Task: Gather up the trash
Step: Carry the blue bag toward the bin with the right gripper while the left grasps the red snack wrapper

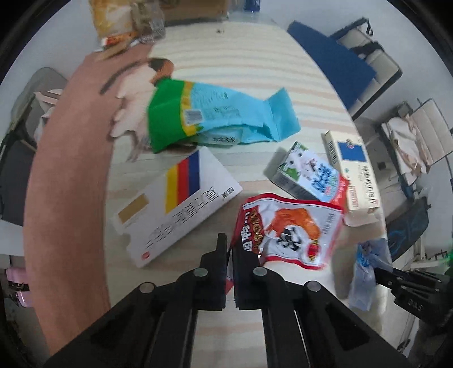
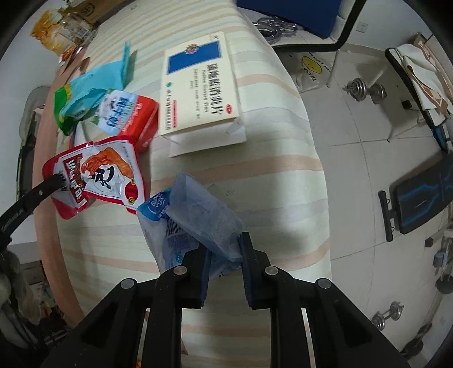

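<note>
My left gripper [image 1: 230, 249] is shut on the edge of a red and white snack packet [image 1: 288, 229], held just above the striped table [image 1: 240, 56]; the packet also shows in the right wrist view [image 2: 96, 175]. My right gripper [image 2: 225, 249] is shut on a crumpled blue plastic tissue wrapper [image 2: 195, 220], which also shows at the right of the left wrist view [image 1: 365, 271]. More trash lies on the table: a green and blue bag [image 1: 215, 116], a white box with coloured stripes [image 1: 175, 203], a small milk carton [image 1: 308, 172] and a cream medicine box [image 2: 198, 87].
The table's pink rim [image 1: 65, 169] curves along the left. Snack bags [image 1: 119, 19] stand at the far end. A blue chair [image 1: 328, 56] is beside the table. Dumbbells [image 2: 365, 90] and a bench [image 2: 424, 195] are on the tiled floor to the right.
</note>
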